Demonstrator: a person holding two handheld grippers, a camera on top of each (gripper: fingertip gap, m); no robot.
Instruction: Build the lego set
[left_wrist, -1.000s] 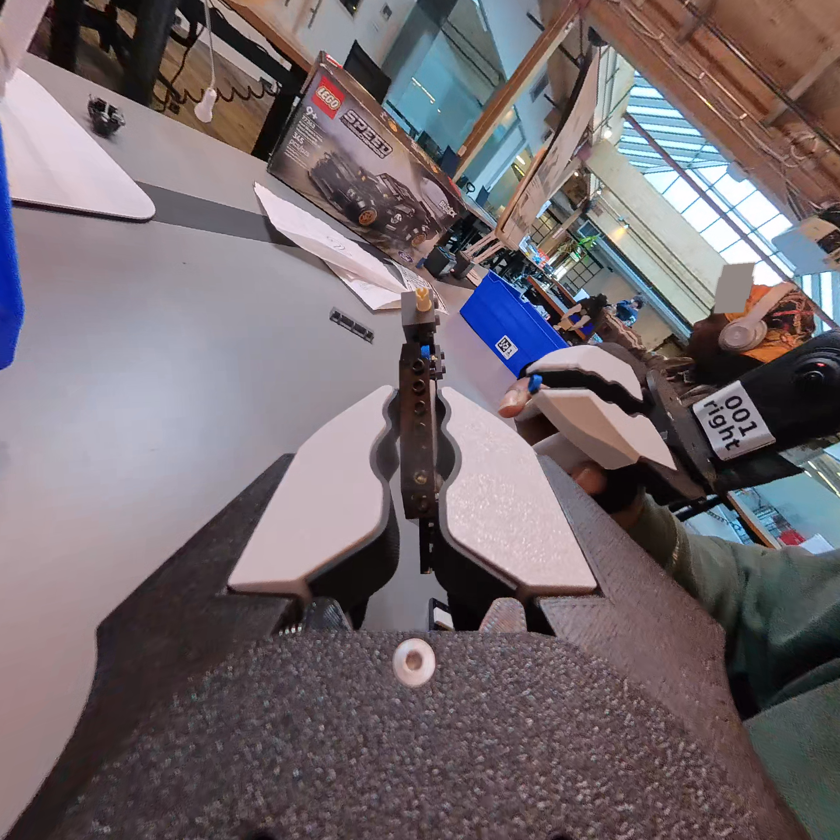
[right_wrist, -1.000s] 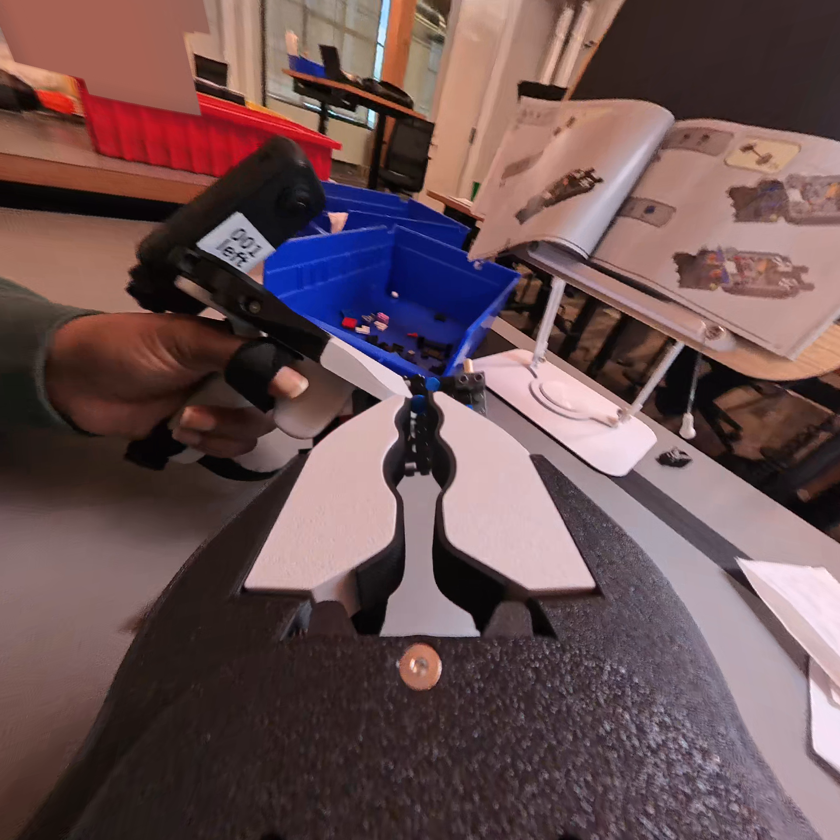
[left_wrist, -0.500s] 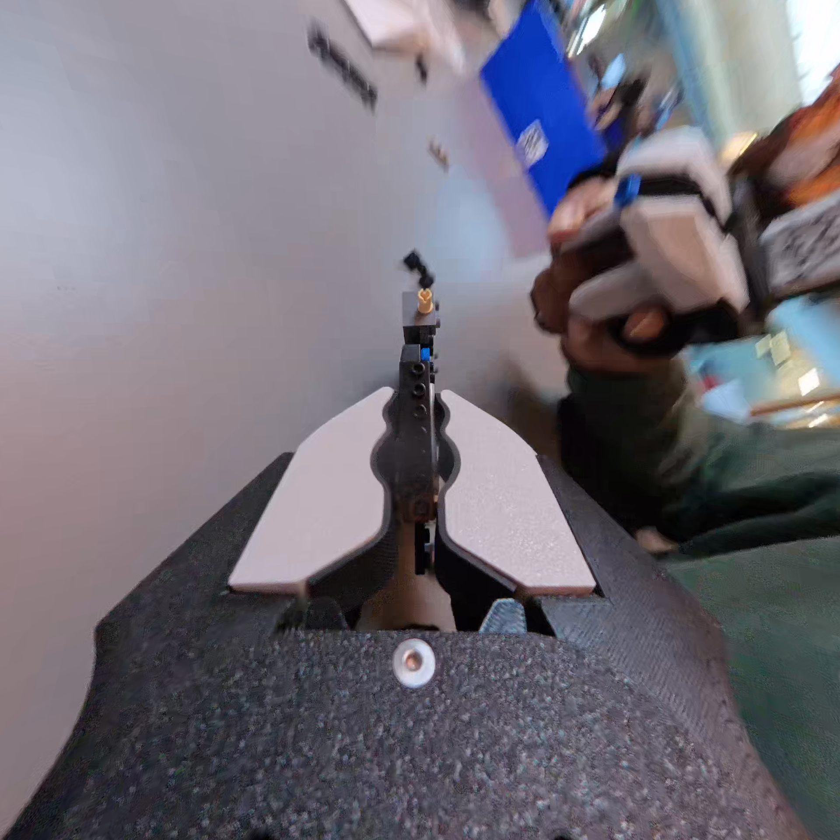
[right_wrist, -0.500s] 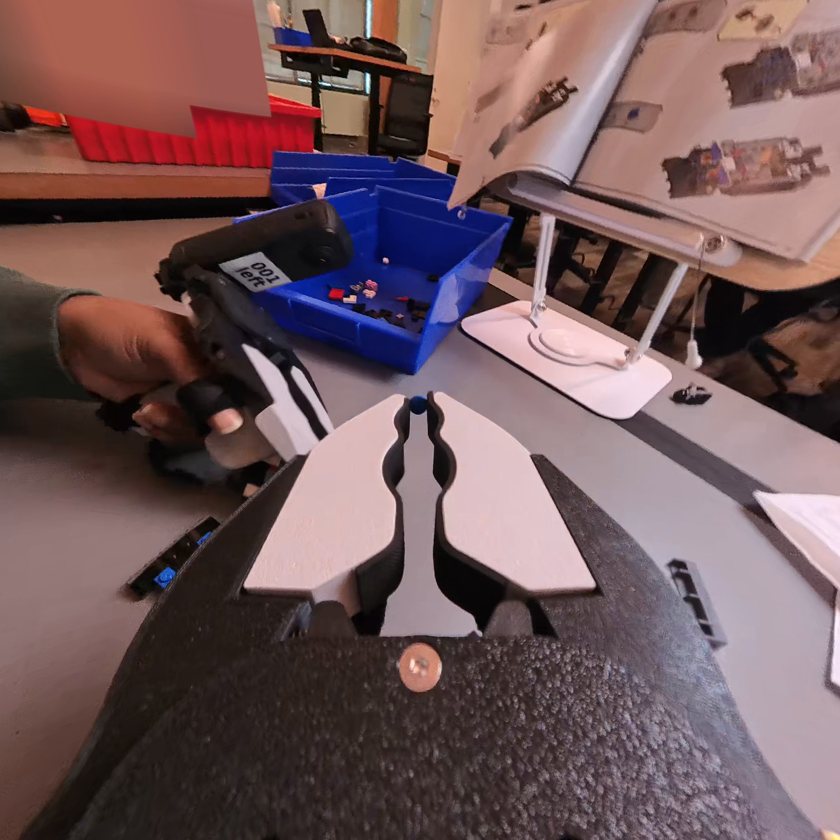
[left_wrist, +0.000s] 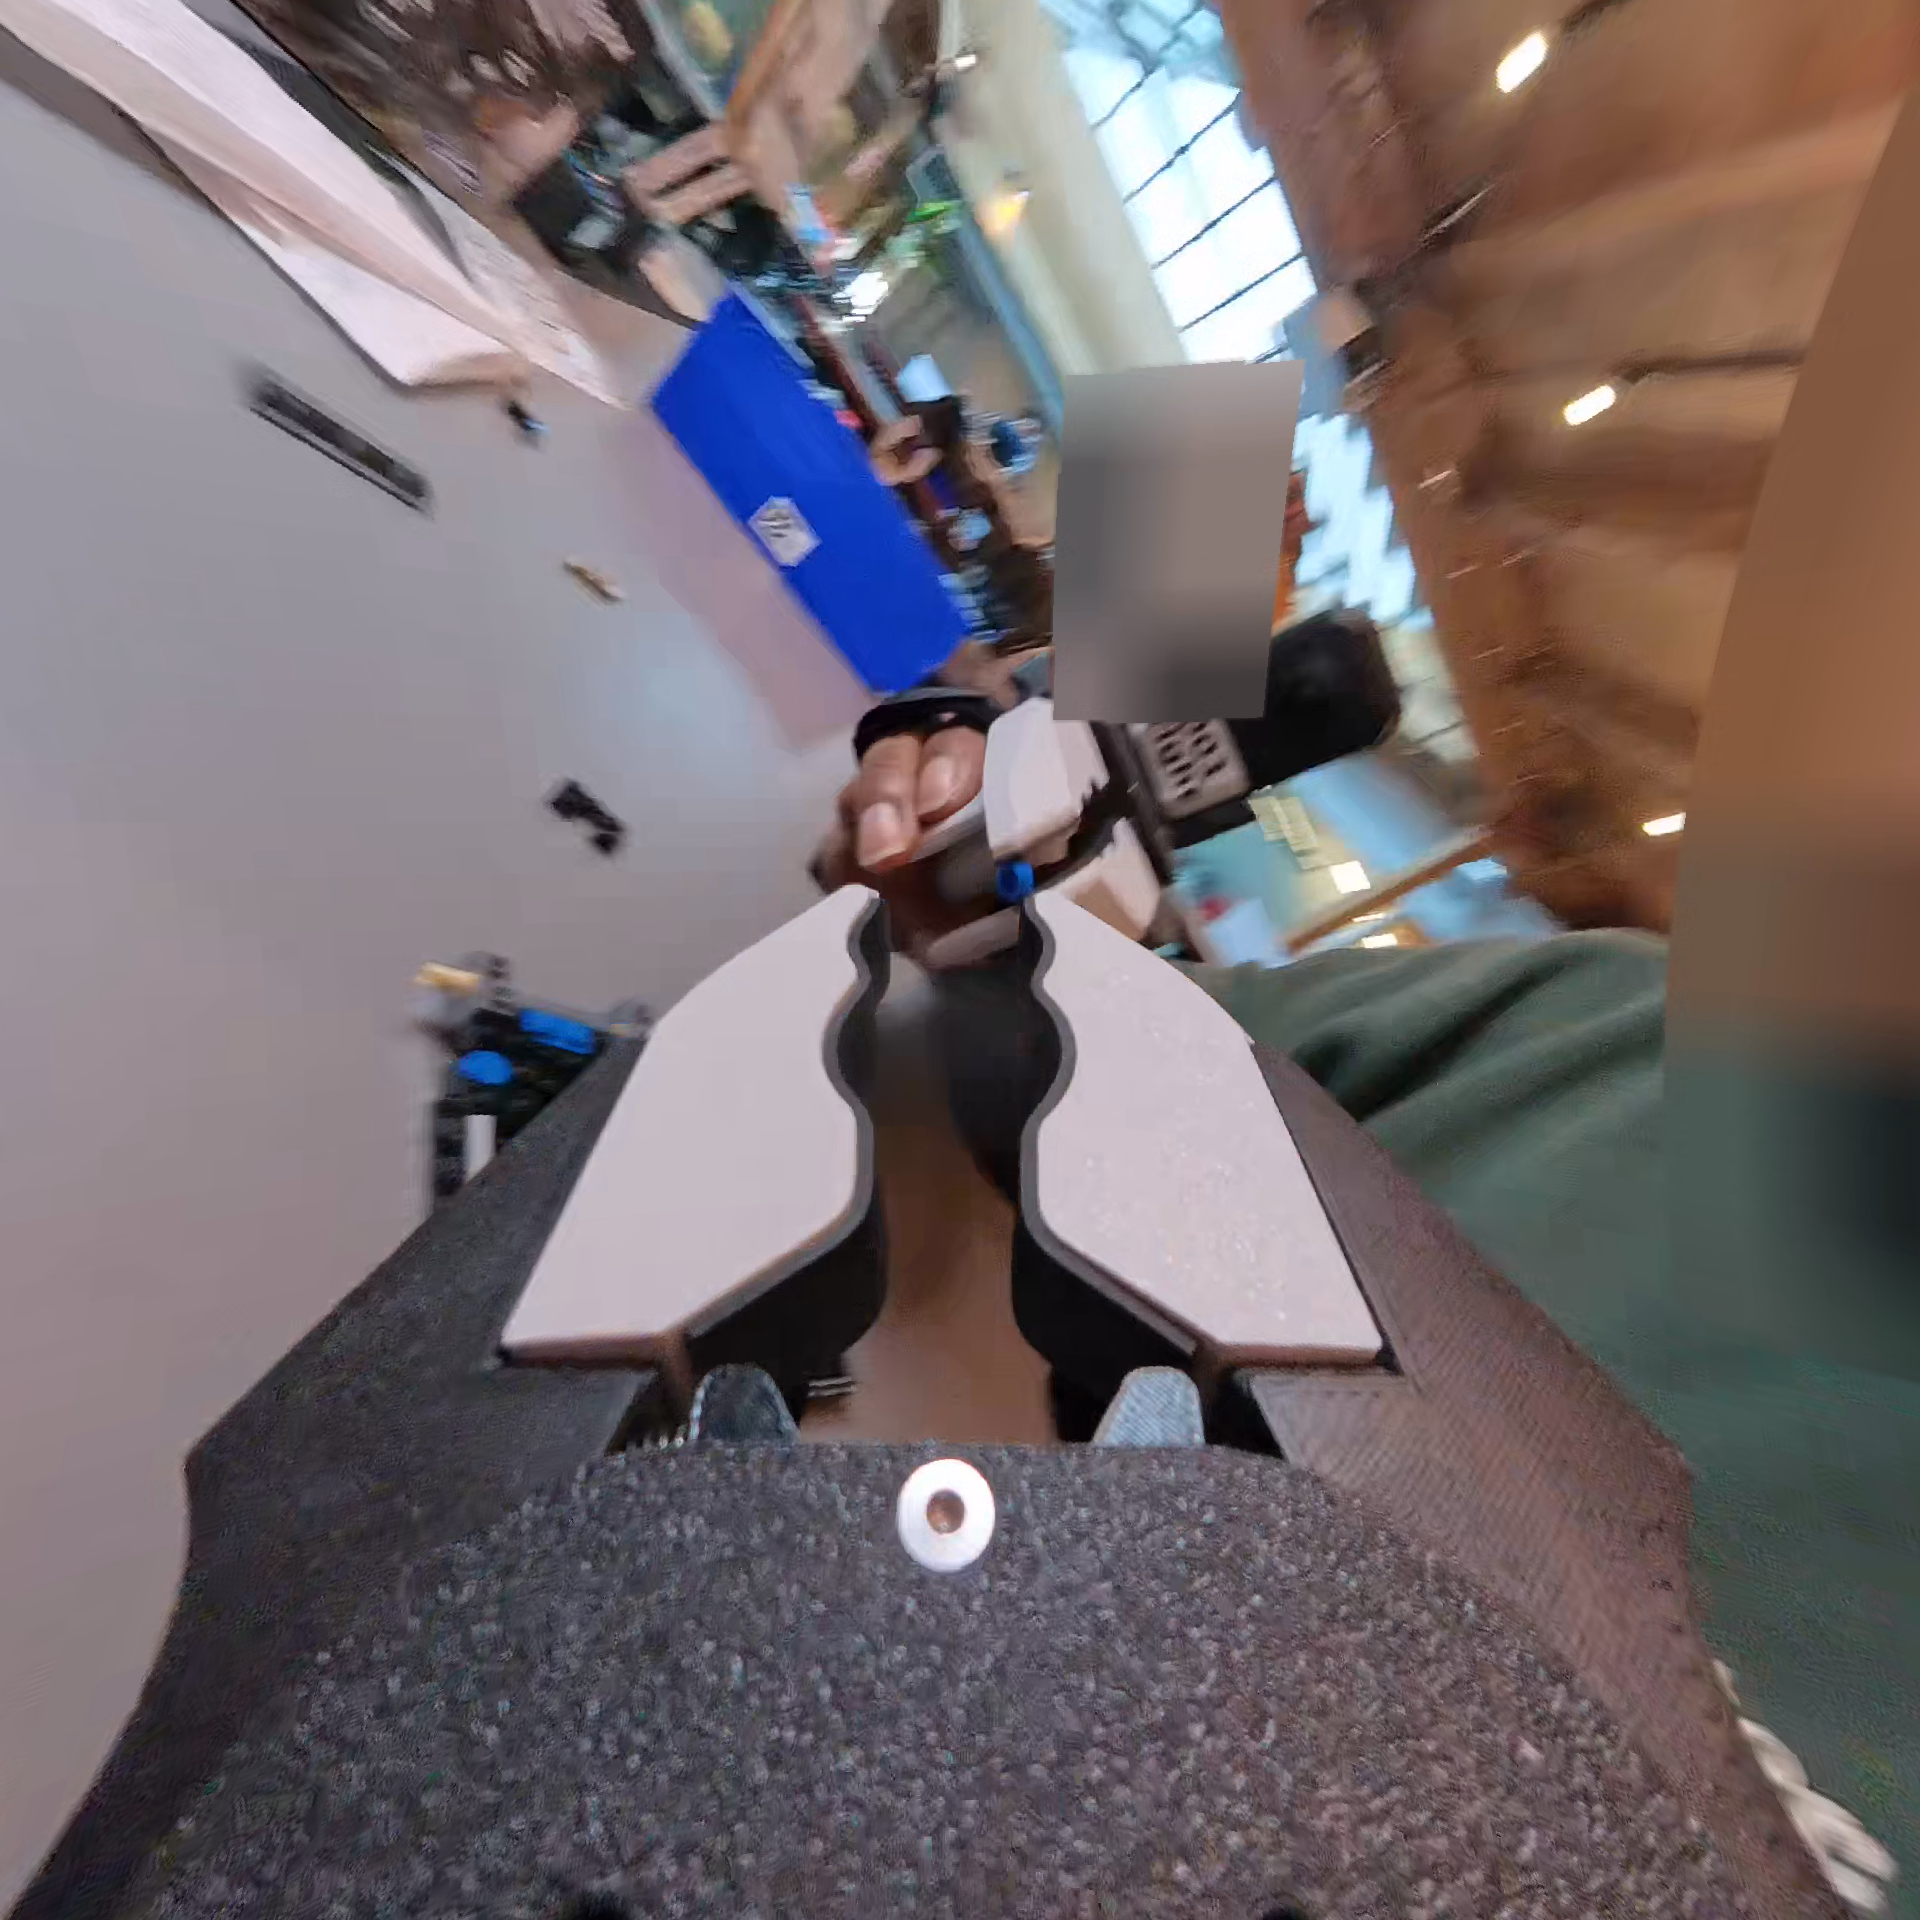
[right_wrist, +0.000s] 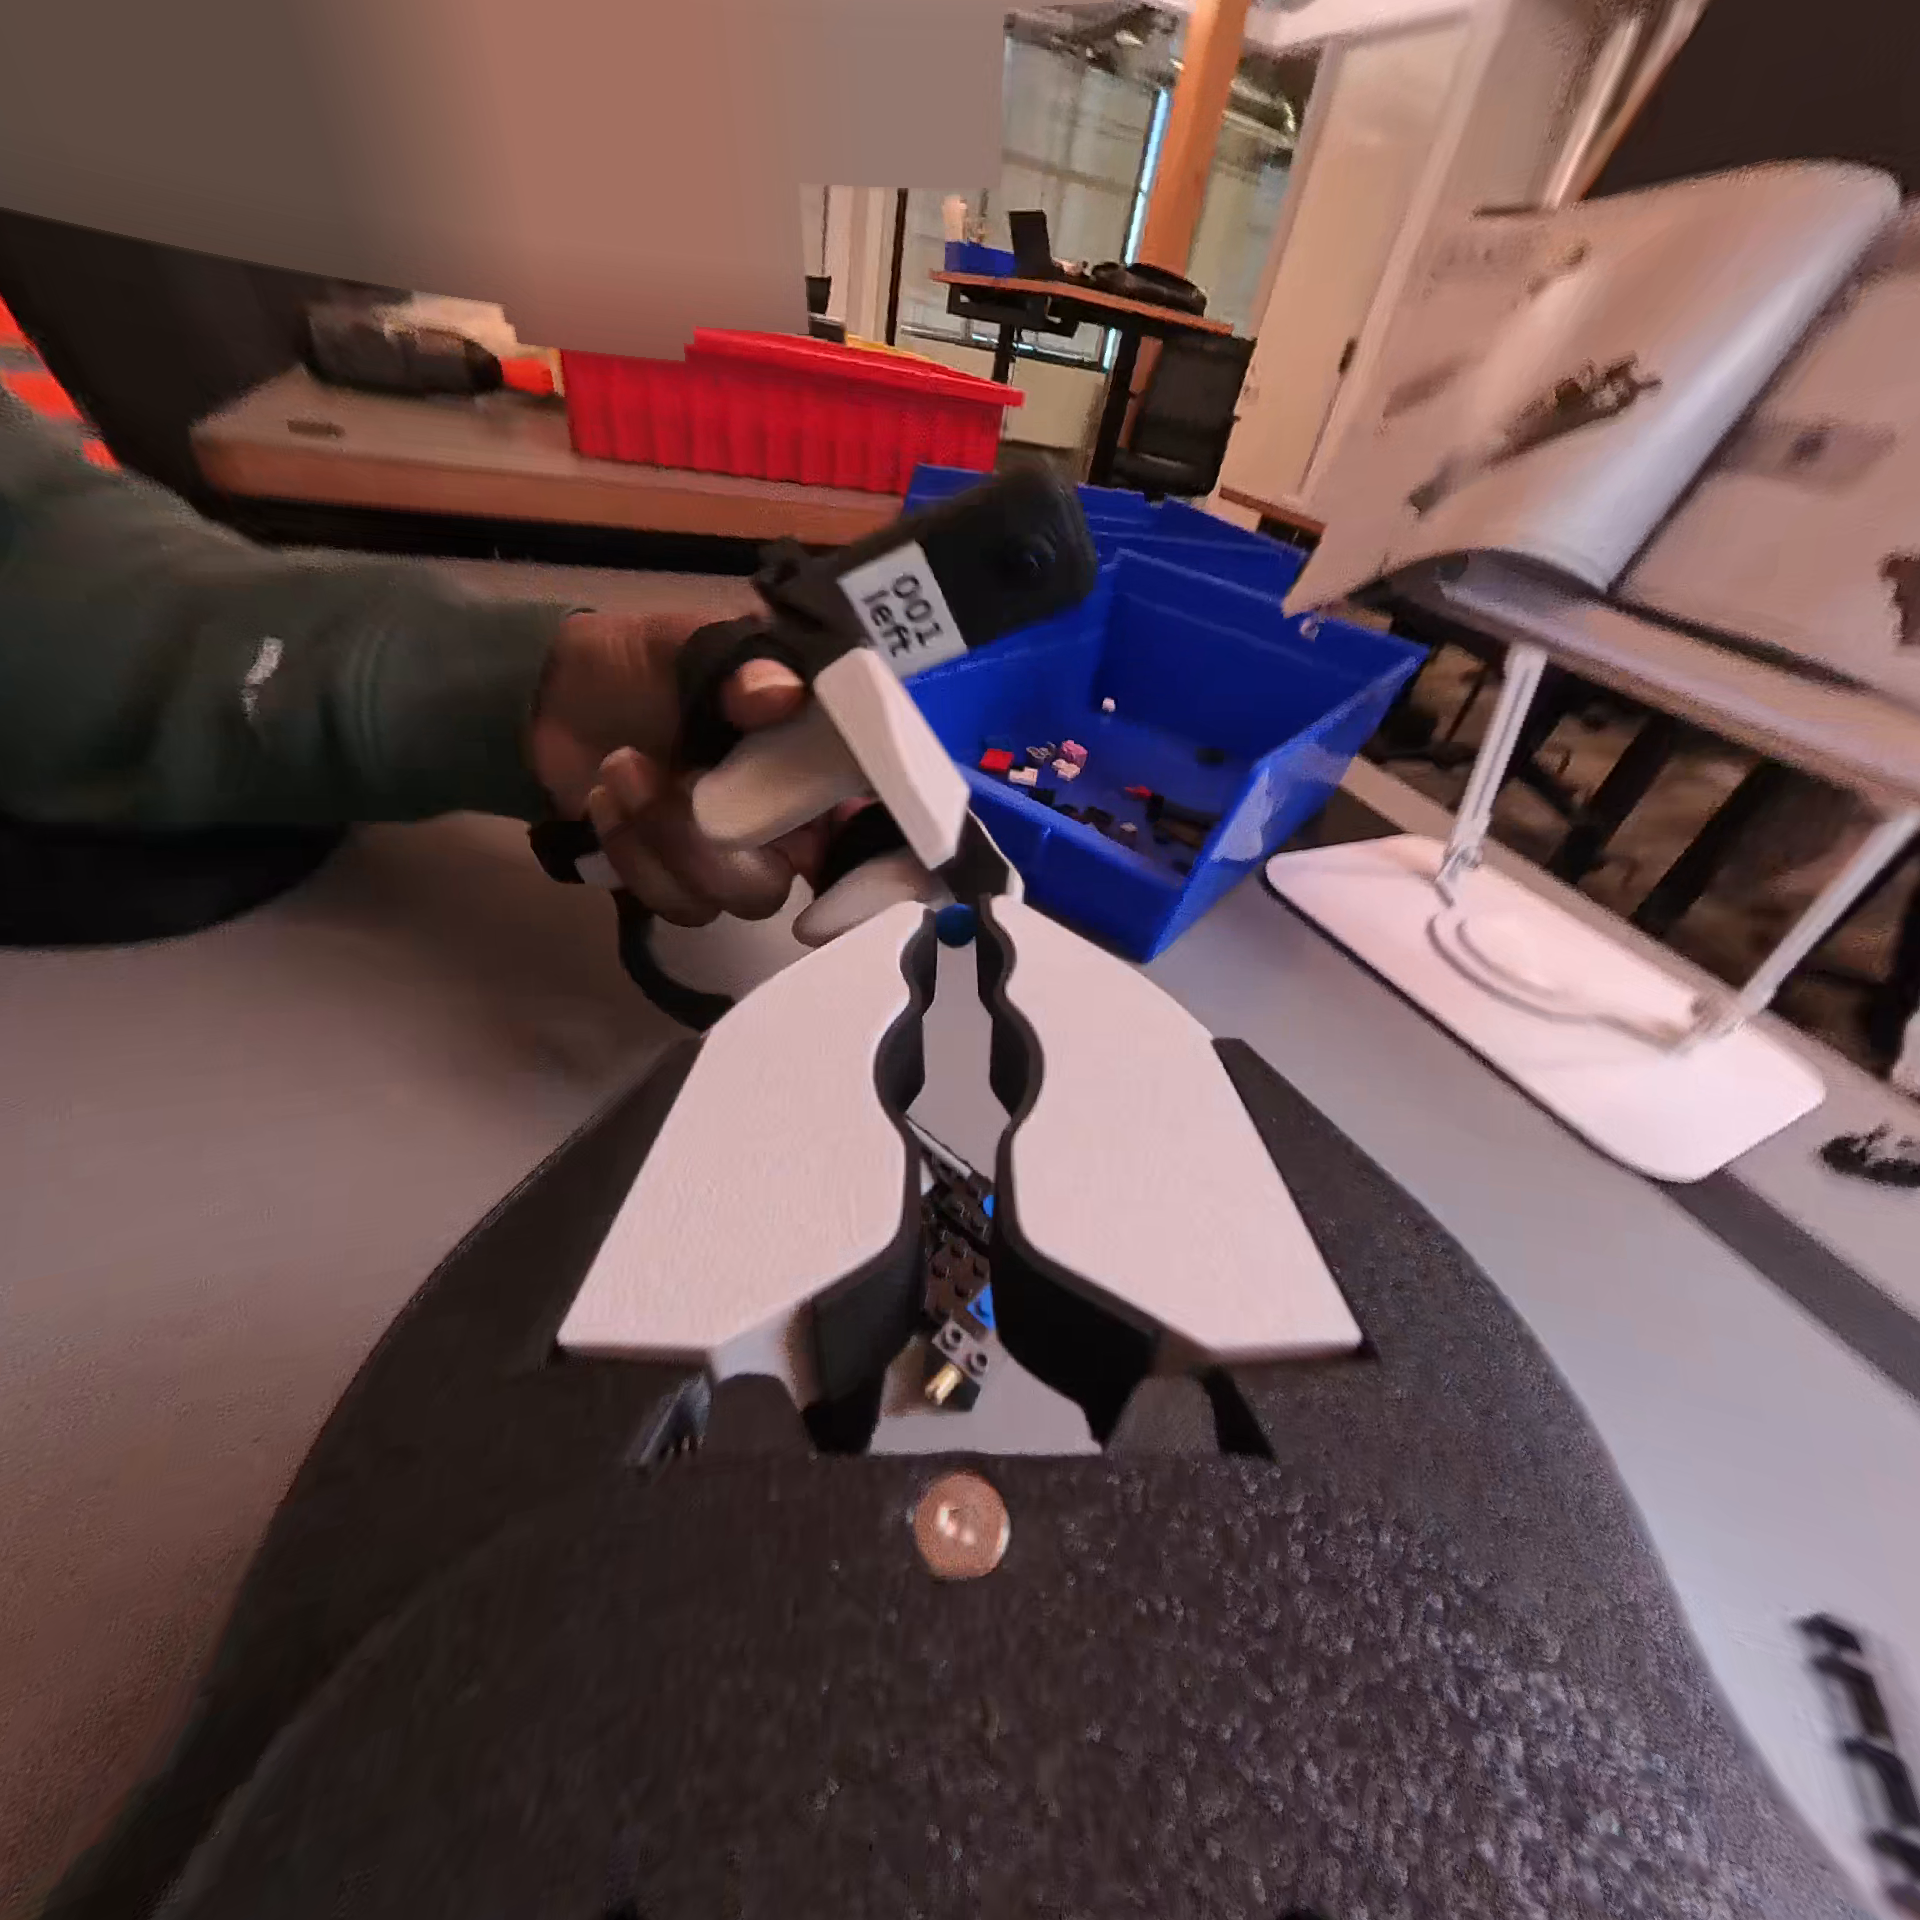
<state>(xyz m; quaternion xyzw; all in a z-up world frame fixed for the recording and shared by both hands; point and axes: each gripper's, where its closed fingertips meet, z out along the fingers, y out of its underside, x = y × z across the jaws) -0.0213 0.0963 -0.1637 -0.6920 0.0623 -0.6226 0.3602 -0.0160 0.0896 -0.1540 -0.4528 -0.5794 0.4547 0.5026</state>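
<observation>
The small blue plastic peg (right_wrist: 954, 925) sits pinched at the very tips of the right gripper (right_wrist: 958, 920), its axis hard to judge. Below, a black brick assembly with blue bits and a tan pin (left_wrist: 499, 1049) lies flat on the grey table (left_wrist: 208, 727), lengthwise under the right gripper and just beside the left gripper (left_wrist: 951, 914), whose white fingers (left_wrist: 727, 1122) stand apart, holding nothing. A blue plastic bin (right_wrist: 1195, 727) stands beyond.

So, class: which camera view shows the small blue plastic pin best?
The right wrist view: the small blue plastic pin sits sharp and central, pinched at the right gripper's fingertips. The left wrist view shows the pin farther off, partly hidden between that gripper's white fingers.
</observation>
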